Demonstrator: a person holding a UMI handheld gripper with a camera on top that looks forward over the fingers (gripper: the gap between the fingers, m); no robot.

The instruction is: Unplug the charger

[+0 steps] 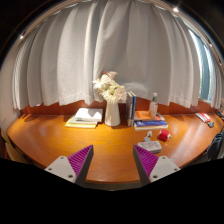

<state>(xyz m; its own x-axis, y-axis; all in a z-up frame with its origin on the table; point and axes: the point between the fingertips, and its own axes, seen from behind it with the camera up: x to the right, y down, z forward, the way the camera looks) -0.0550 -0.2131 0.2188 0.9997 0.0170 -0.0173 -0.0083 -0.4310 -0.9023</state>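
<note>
Charger, perhaps unseen; open tool above table.

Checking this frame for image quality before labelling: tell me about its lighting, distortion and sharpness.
Gripper view: strong fisheye bending of the table edge and curtains; daylight glows through the curtains, leaving the flower vase softly backlit; small items such as the open book are soft; the hand-held gripper sits open, pads evenly lit.
</note>
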